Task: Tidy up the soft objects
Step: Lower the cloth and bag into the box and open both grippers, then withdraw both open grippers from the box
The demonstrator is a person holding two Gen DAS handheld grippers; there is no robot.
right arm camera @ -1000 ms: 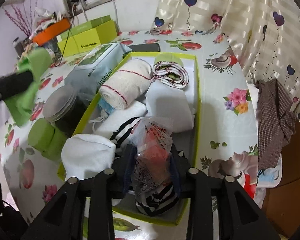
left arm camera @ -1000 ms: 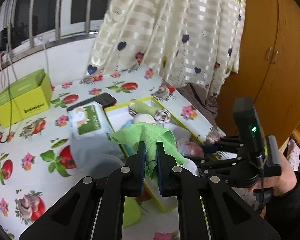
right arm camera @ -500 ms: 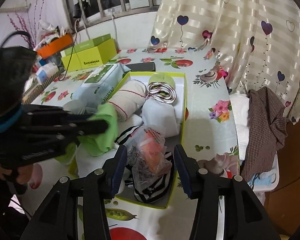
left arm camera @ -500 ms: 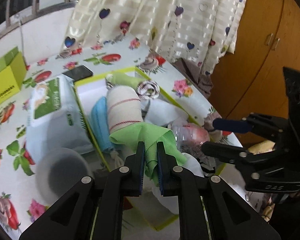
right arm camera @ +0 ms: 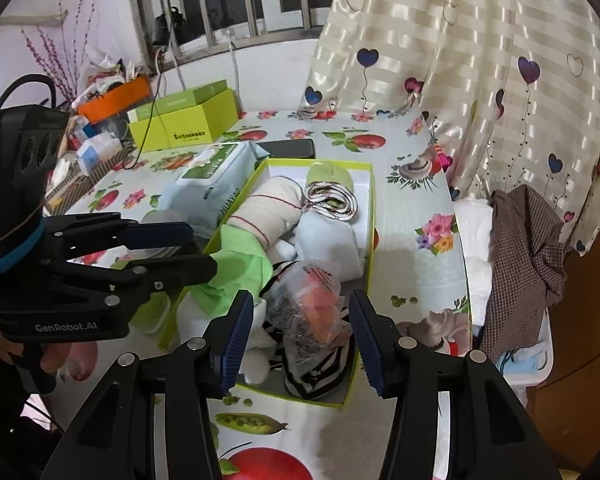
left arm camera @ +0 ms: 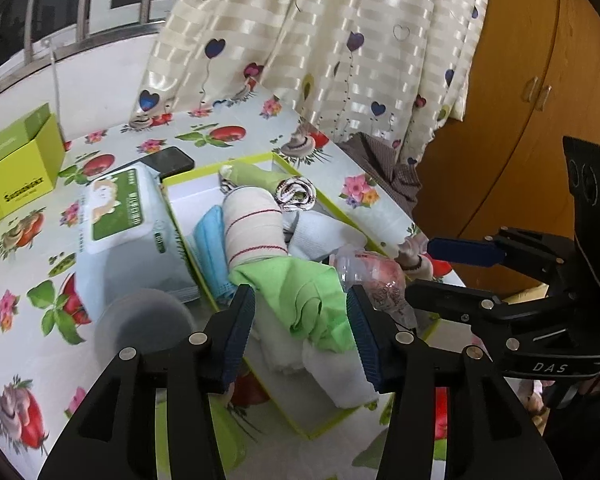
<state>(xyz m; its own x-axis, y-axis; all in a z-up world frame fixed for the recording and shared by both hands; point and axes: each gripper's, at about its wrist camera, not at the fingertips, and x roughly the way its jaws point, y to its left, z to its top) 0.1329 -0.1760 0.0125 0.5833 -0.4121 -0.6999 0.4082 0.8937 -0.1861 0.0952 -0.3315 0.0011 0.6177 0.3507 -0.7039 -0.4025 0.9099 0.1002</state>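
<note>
Over the nearly full box, my left gripper and right gripper gape wide, holding nothing, green cloth lying on the pile, little left to tidy.

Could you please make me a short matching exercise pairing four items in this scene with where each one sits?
Things:
1. green cloth
2. phone
3. wipes pack
4. brown shirt

Places:
a. beside the box, on its left
b. over the table's right edge
c. between the open left claw fingers, in the box
d. just behind the box

Pairs: 1-c, 2-d, 3-a, 4-b
</note>
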